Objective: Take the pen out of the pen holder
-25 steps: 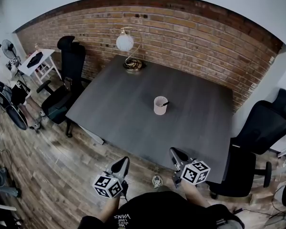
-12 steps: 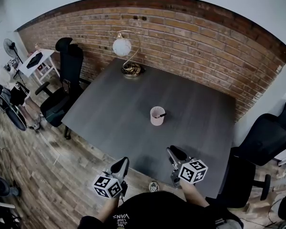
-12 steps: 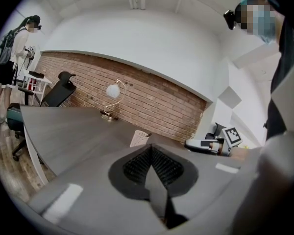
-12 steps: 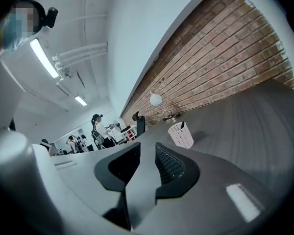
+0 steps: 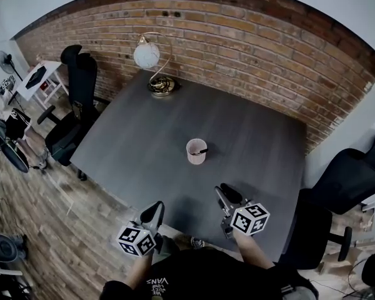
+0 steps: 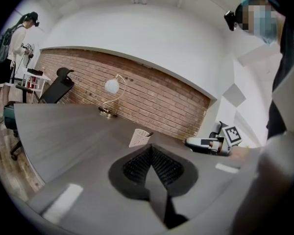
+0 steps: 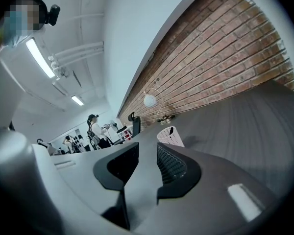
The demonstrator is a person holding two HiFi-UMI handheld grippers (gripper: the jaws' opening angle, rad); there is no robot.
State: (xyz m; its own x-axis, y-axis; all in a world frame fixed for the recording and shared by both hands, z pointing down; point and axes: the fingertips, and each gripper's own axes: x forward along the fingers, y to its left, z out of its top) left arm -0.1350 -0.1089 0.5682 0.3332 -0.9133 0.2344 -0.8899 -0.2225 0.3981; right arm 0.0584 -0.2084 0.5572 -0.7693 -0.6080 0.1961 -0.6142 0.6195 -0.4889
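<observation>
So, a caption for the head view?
The pen in the pen holder; left gripper and right gripper at table edge.

Pale mesh pen holder (image 5: 195, 154) stands upright mid-way across the dark table (image 5: 137, 142). 1 dark pen (image 5: 201, 150) inside, leaning on the rim (lower end hidden).

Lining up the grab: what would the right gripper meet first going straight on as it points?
Probably the pale mesh pen holder, slightly right of the right gripper's line; nothing shows between, though depth is unclear.
</observation>
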